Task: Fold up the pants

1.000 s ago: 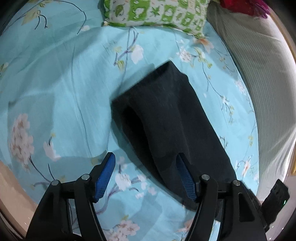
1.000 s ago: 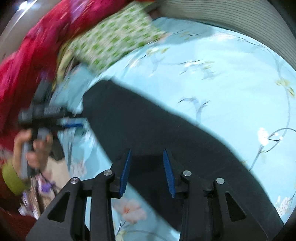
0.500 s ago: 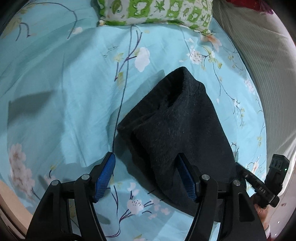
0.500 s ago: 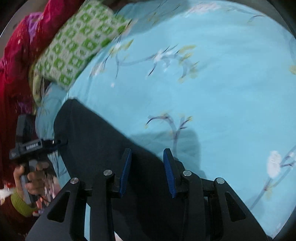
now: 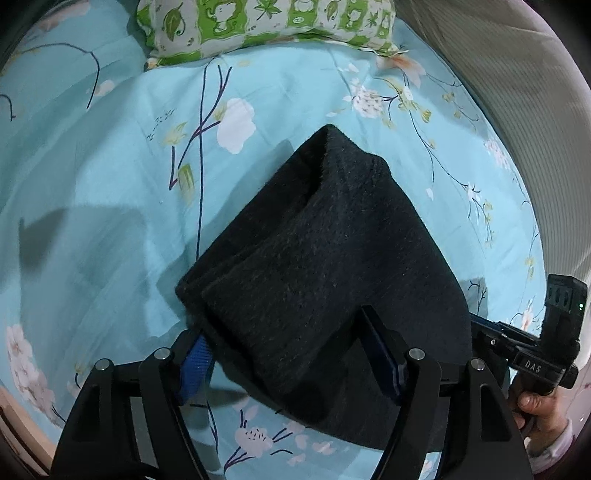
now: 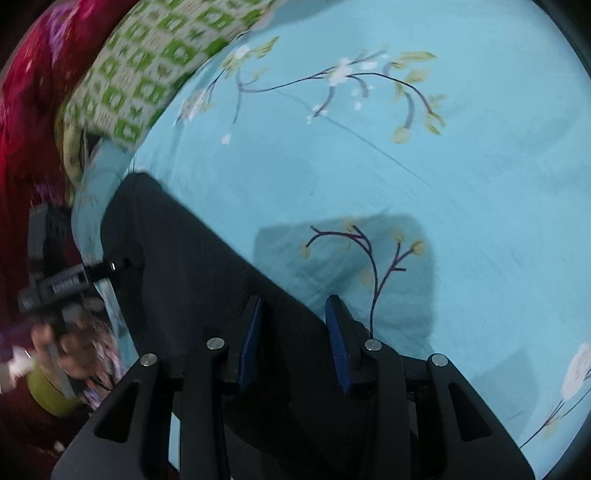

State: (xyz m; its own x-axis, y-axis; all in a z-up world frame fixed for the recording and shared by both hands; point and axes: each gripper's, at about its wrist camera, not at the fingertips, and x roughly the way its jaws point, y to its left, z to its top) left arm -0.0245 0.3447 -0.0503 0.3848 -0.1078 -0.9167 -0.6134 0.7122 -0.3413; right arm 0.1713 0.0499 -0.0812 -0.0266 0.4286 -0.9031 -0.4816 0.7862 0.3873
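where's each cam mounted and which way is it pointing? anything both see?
Left wrist: on the left claw, looking along its fingers over the pants toward the pillow; the right claw and its hand show at right.
Right wrist: on the right claw, looking across the pants and sheet; the left claw and hand show at left, blurred.
Shared: pants, pillow, sheet, each other's claw.

right gripper [image 5: 532, 363] body: "DAS", white letters, left wrist view, near right
left gripper [image 6: 64, 282] body: white print, blurred, unreadable, right wrist view, left
pillow [image 5: 258, 22]: cartoon animals and leaves only, no lettering, far
sheet [image 5: 110, 184]: floral print, no text
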